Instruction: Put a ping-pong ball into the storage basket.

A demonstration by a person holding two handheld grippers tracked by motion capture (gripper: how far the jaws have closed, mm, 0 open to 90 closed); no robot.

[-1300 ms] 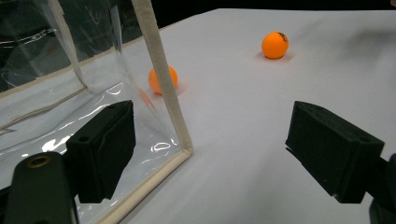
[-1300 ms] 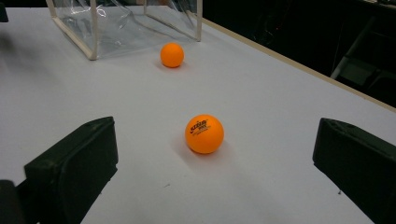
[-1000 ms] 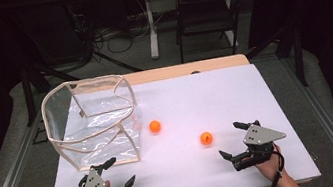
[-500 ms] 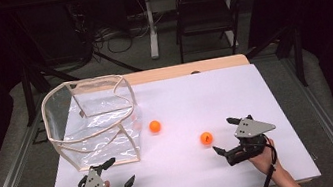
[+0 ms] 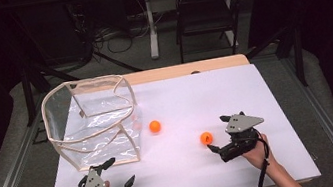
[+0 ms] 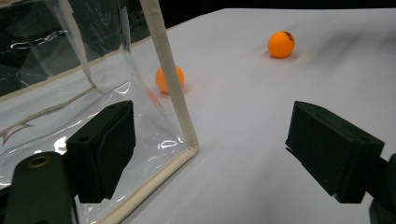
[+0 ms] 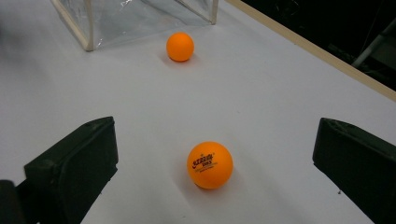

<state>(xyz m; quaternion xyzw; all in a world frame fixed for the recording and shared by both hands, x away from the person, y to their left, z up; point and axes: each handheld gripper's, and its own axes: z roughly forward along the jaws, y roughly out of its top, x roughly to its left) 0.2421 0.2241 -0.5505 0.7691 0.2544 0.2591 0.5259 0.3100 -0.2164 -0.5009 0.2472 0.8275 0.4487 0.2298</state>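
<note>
Two orange balls lie on the white tabletop [image 5: 255,89]. One ball [image 5: 155,126] [image 7: 180,46] rests beside the clear bag [image 5: 90,120]. The other ball [image 5: 206,138] [image 7: 209,164] sits just in front of my right gripper [image 5: 217,134] [image 7: 217,137], which is open, its jaws wide on either side and apart from the ball. My left gripper [image 5: 120,171] [image 6: 215,135] is open near the table's front edge, at the bag's front corner [image 6: 173,93]. In the left gripper view one ball [image 6: 169,79] shows partly behind the bag's beige trim, another ball [image 6: 280,44] farther off.
The clear bag with beige edging stands upright at the table's left, open at the top. A wooden strip [image 5: 190,67] runs along the far edge. A chair [image 5: 202,12] and cables lie beyond the table.
My right gripper has moved left toward the nearer ball, which now sits at the mouth of its jaws. The left gripper and both balls have stayed put.
</note>
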